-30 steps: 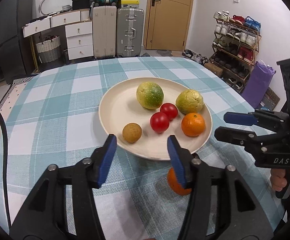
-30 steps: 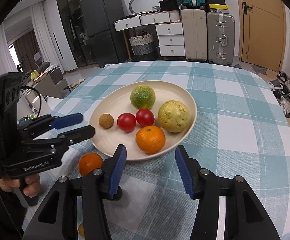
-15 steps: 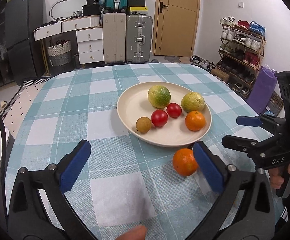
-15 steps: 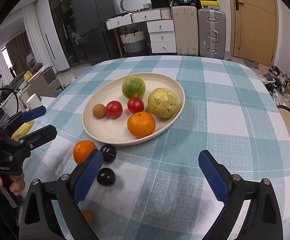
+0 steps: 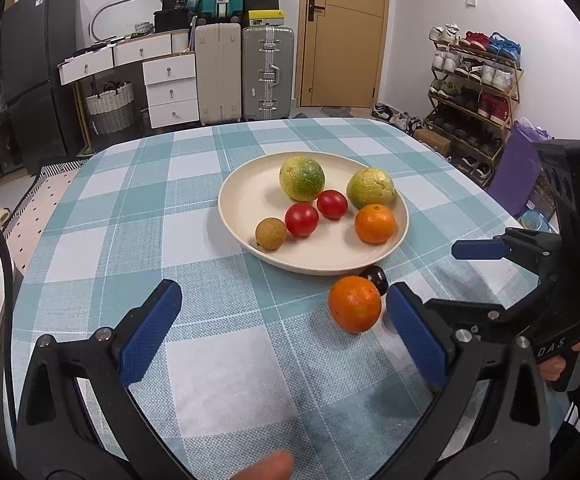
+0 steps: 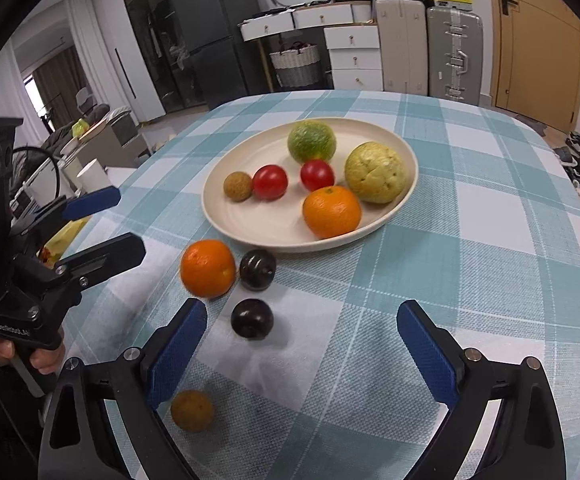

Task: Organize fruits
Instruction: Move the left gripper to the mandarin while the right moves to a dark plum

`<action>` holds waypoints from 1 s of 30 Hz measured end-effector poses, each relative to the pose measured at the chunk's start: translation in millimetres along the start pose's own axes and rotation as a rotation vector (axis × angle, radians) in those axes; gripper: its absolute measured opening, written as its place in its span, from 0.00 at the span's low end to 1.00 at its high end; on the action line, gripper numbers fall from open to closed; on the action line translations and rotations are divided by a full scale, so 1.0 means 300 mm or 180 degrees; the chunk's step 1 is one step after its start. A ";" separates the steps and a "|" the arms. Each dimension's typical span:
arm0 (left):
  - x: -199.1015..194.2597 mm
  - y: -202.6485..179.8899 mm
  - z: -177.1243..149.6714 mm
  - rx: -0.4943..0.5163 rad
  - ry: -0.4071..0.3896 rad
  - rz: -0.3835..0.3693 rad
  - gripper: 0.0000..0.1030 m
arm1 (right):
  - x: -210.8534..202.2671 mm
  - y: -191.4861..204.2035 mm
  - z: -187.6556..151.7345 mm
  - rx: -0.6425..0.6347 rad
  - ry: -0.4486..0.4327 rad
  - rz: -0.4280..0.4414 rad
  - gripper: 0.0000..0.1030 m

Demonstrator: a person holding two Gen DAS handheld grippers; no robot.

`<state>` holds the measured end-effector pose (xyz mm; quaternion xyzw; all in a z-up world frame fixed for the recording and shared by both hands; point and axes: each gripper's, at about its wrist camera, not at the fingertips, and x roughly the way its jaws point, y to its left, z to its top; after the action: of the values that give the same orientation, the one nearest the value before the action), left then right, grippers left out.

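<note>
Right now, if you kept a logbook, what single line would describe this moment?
left gripper: open, empty | right gripper: open, empty | plate: six fruits | tablecloth: orange, two dark fruits, small brown fruit outside plate

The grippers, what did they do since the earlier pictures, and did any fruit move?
Both pulled back from the cream plate and opened wide: the left gripper and the right gripper hold nothing. That uncovers the loose orange on the tablecloth and two dark plums. The six fruits on the plate stayed put.
</note>
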<state>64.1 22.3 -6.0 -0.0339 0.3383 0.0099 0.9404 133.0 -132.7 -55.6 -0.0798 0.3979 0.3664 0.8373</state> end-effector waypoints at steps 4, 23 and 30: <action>0.007 -0.002 -0.004 -0.0005 0.0015 -0.0017 0.99 | 0.018 0.019 -0.009 -0.0061 0.0084 0.0100 0.82; 0.035 0.004 -0.015 -0.0042 0.0075 -0.0029 0.99 | 0.047 0.073 -0.030 -0.0227 0.0184 0.0298 0.45; 0.037 0.006 -0.017 -0.0050 0.0084 -0.0028 0.99 | 0.055 0.087 -0.025 -0.0276 0.0198 0.0319 0.38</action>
<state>69.4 23.7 -17.2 -0.0429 0.3505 0.0081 0.9355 117.6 -108.0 -68.3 -0.1073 0.4110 0.4220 0.8009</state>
